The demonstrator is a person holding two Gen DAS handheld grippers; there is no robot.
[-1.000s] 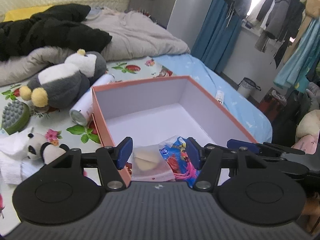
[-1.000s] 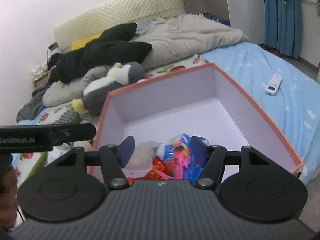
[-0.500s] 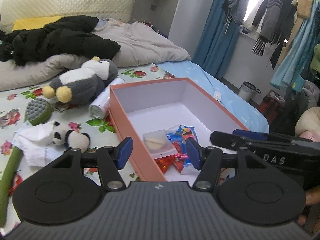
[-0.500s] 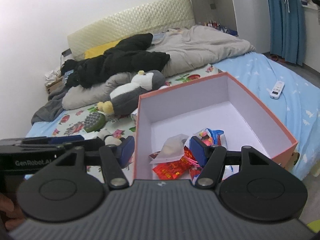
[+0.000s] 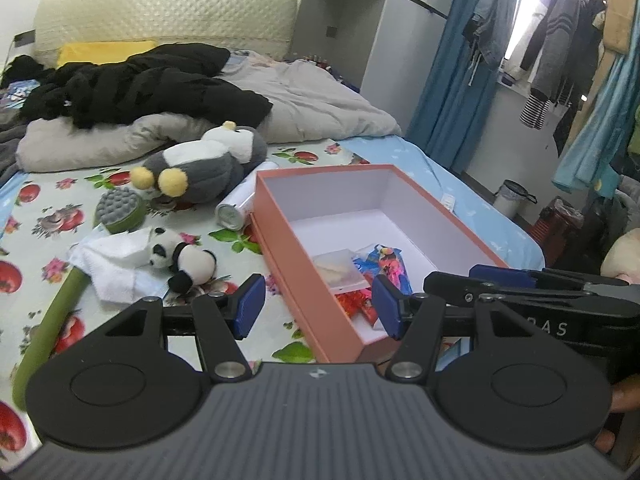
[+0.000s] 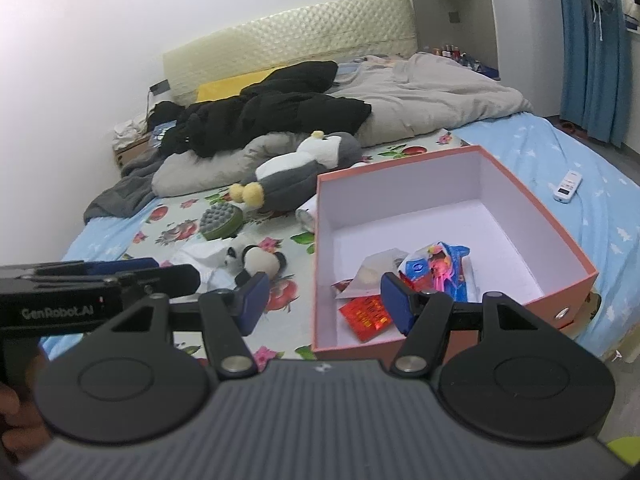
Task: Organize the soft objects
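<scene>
- Left wrist view: the left gripper [image 5: 318,307] has its blue pads spread apart with nothing between them, just hanging above the near corner of the orange box [image 5: 304,280].
- The box sits open on the bed with a few things bunched at its near end: a clear plastic pouch [image 5: 340,270], a blue and pink toy packet [image 5: 390,266] and some red packets [image 5: 354,304].
- Soft stuff waiting on the floral sheet [image 5: 52,216], left of the box: a small panda plush [image 5: 182,258] lying on a white cloth [image 5: 110,264], and a big grey penguin plush [image 5: 202,164] further back, near the box's far corner.
- Also there: a green brush with a grey bumpy head [image 5: 118,208] and a white can [image 5: 236,208] tipped over against the box's left wall.
- The right gripper [image 5: 532,284] pokes in from the right edge, alongside the box; can't judge its pads from this side.
- Right wrist view: the right gripper [image 6: 322,303] is parted too, empty, hovering over the box's [image 6: 552,216] near left corner.
- Same pile inside: red packet [image 6: 366,314], toy packet [image 6: 444,270], pouch [image 6: 374,272].
- Panda [image 6: 258,260] and penguin [image 6: 300,172] lie left of the box; a white remote [image 6: 568,186] sits on the blue sheet to the right.
- The left gripper [image 6: 100,280] shows at the left edge.
</scene>
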